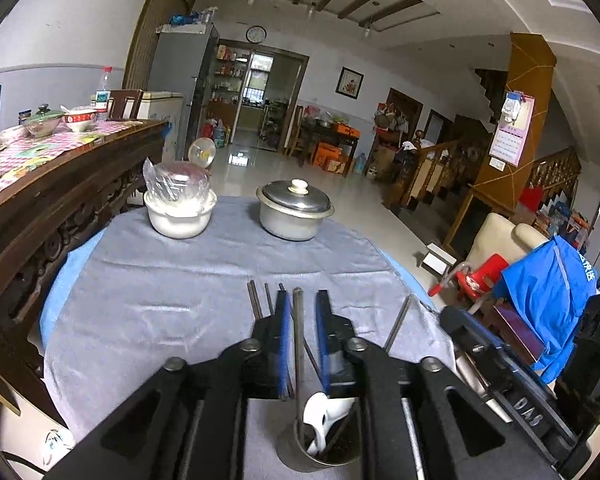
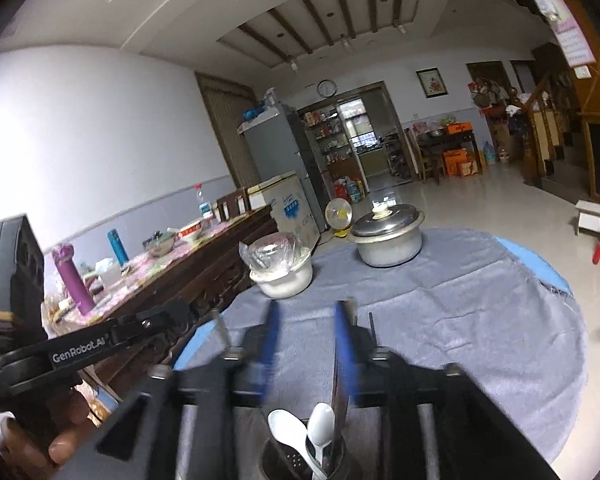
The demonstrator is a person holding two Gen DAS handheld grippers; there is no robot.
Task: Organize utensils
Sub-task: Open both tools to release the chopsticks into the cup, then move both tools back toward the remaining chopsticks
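A steel utensil cup (image 1: 320, 452) stands on the grey cloth (image 1: 180, 280) right below both grippers. It holds white spoons (image 1: 318, 412) and several dark chopsticks (image 1: 298, 344). My left gripper (image 1: 303, 300) is open, its blue pads either side of an upright chopstick without touching it. More chopstick ends (image 1: 256, 300) rise left of the pads. In the right wrist view the cup (image 2: 304, 460) shows two white spoons (image 2: 300, 428). My right gripper (image 2: 308, 316) is open above it, a dark chopstick (image 2: 340, 380) along its right pad.
A white bowl with a plastic-wrapped dish (image 1: 180, 208) and a lidded metal pot (image 1: 294, 210) stand at the table's far side. A dark wooden sideboard (image 1: 60, 200) with bowls and bottles runs along the left. A red chair (image 1: 476, 280) and blue cloth (image 1: 548, 304) are at right.
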